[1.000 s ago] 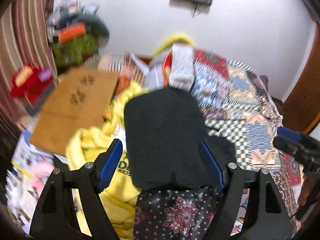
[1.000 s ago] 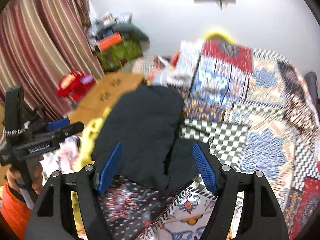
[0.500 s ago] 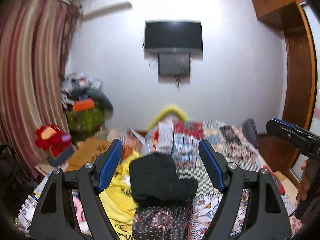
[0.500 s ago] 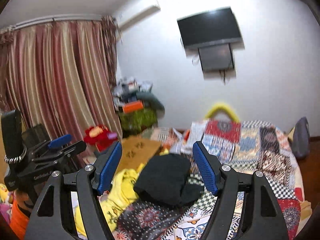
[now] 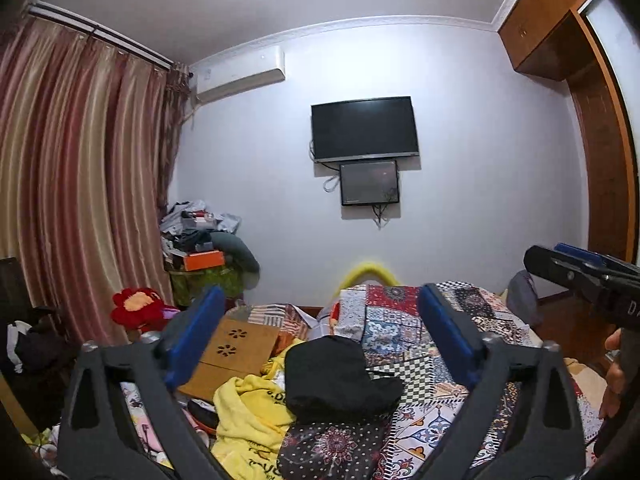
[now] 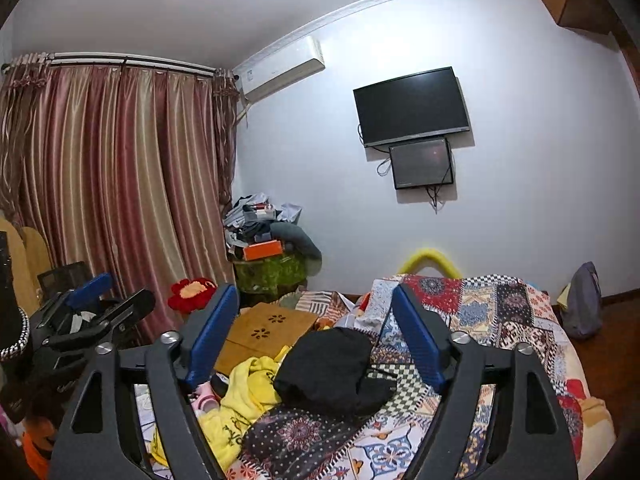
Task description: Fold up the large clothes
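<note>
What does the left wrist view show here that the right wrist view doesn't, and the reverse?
Only the left wrist view shows the wooden wardrobe in full and the right tongs from the side. Only the right wrist view shows the left tongs from the side and the whole grey bag by the wall. Both show the folded black garment, yellow garment, patchwork bedspread and TV.
</note>
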Demonstrator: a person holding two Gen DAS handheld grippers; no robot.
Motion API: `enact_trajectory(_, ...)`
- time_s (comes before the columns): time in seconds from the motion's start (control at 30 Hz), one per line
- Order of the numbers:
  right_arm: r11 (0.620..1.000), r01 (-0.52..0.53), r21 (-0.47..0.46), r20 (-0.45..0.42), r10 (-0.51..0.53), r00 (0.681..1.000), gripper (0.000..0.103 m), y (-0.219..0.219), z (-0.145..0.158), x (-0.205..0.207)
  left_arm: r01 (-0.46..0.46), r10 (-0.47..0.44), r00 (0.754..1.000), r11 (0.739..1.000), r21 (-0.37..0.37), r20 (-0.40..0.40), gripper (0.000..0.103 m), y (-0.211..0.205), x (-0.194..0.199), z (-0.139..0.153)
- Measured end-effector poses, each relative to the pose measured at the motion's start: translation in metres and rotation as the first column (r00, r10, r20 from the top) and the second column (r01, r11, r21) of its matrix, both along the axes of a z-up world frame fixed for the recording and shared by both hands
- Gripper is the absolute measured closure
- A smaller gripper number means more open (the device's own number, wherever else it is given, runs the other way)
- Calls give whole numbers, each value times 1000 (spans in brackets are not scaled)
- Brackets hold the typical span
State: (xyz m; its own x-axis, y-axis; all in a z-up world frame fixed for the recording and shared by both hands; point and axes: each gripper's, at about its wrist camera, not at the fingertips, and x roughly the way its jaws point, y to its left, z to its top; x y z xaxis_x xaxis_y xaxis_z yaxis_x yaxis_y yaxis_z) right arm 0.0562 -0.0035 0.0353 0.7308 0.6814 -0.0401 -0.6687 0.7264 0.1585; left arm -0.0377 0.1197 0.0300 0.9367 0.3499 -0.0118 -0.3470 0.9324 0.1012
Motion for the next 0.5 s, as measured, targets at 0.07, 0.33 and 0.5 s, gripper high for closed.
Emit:
enact_trajectory(0.07,1000,18,-8,2,-18,1000,18,-1,-3,-3,8,-8,1000,1000,-7,-5,1,-2,-3,-3)
enact_trajectory(0.33,997,72,-24,-2,-72,997,2,-3,-9,-2,5,-6,1000,999,-37,-25,0,-2,-3,-11)
enact_trajectory(0.5,996,80,-36,-19,-80,997,1,-4,-13,-1,0,-1,1000,999,-46,-30,0,0,-3,-16)
